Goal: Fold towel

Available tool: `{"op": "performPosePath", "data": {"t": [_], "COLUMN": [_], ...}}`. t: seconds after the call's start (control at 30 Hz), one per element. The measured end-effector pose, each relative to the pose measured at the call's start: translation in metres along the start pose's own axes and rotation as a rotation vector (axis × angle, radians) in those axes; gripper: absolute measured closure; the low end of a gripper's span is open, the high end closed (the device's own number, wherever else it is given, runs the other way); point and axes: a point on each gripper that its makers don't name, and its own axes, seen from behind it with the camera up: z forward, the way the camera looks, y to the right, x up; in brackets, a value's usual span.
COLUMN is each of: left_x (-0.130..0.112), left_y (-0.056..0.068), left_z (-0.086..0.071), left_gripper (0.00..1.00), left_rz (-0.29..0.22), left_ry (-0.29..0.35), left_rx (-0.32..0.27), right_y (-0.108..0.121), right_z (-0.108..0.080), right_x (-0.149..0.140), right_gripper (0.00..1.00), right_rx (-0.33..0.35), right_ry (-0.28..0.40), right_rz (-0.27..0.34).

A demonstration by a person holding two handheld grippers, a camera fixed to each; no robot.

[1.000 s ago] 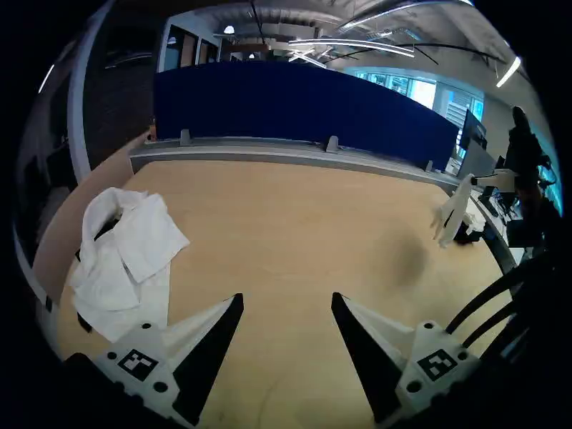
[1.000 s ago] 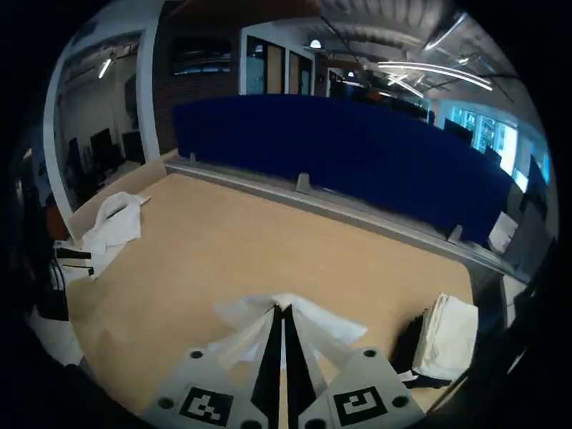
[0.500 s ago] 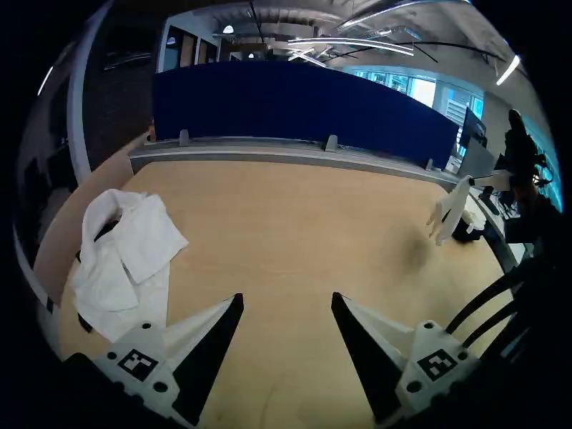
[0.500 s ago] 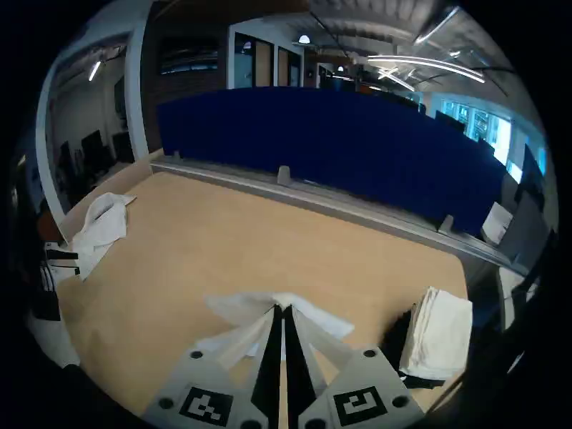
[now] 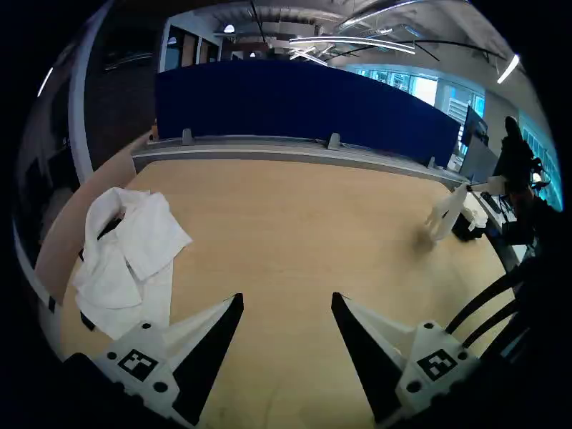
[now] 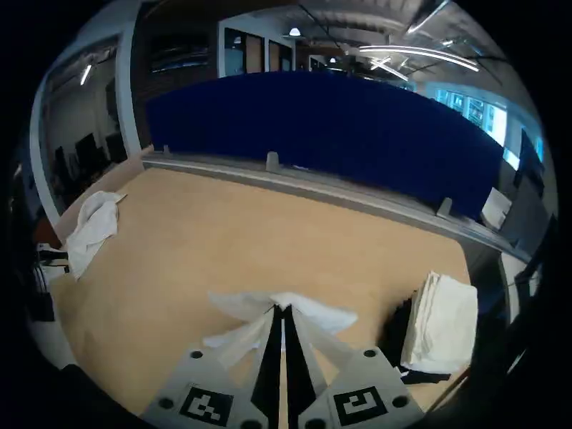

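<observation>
Fingers on my right gripper (image 6: pixel 283 309) are pressed together on a bunched fold of a white towel (image 6: pixel 325 318), which spills out to either side of the tips and hangs above the desk (image 6: pixel 214 236), well short of the blue partition (image 6: pixel 322 136) that runs along the far edge. My left gripper (image 5: pixel 286 294) has its fingers spread wide with nothing between them, hovering over bare wood on my side of the partition's middle. From the left gripper view I can see the pinched towel dangling in a loose, narrow bundle below the partition's right end, so I judge it is lifted but not yet opened out or laid flat; I can make out no clean fold in it. A crumpled heap of white cloth (image 5: pixel 129 257) lies below the partition's left end, and it looks like more work waiting. A neat stack of folded towels (image 6: pixel 447 329) sits beyond the partition's right end, which suggests some are already done. For this towel, I reckon nearly everything is left: my free fingers must take a second corner, spread it, then fold it.
</observation>
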Motion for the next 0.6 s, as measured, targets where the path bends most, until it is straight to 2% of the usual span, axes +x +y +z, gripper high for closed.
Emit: {"op": "performPosePath", "data": {"t": [0.23, 0.6], "left_x": [-0.001, -0.002], "left_y": [0.002, 0.010], "left_z": [0.002, 0.006], "left_gripper": [0.09, 0.09], "left_rz": [0.003, 0.020], "left_ry": [-0.003, -0.011], "left_rx": [-0.004, -0.013], "right_y": [0.017, 0.040], "right_z": [-0.011, -0.027], "right_x": [-0.044, -0.129], "right_gripper": [0.98, 0.98], "right_rx": [-0.028, -0.099], "right_ry": [-0.039, -0.133], "right_rz": [0.060, 0.162]}}
